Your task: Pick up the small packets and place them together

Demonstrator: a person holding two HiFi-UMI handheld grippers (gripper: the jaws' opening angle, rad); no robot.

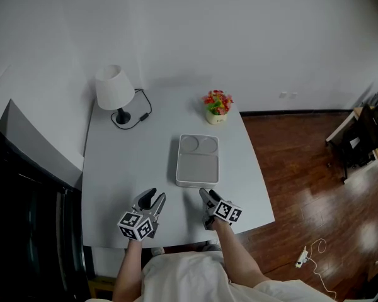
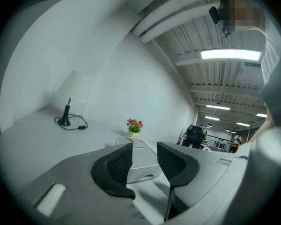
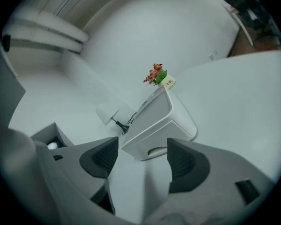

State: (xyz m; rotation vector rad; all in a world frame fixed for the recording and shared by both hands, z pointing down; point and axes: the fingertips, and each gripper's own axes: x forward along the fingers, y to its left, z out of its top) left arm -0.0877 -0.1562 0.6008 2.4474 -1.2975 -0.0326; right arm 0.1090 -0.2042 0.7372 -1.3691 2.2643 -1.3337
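White tray compartments look bare; no small packets show in it or elsewhere on the bench. Such packets are likely light, limp and slippery, best pinched across the flat middle. Just short of the tray, the left gripper stands slightly parted, the right gripper wider, both empty.

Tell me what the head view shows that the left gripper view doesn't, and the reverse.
Only the head view: the wooden floor right of the table, and the marker cubes on the left gripper and right gripper. Only the left gripper view: the ceiling lights, and the left gripper's jaws apart with nothing between them. Both: the lamp, the flower pot and the tray, which is empty. Neither shows any small packets.
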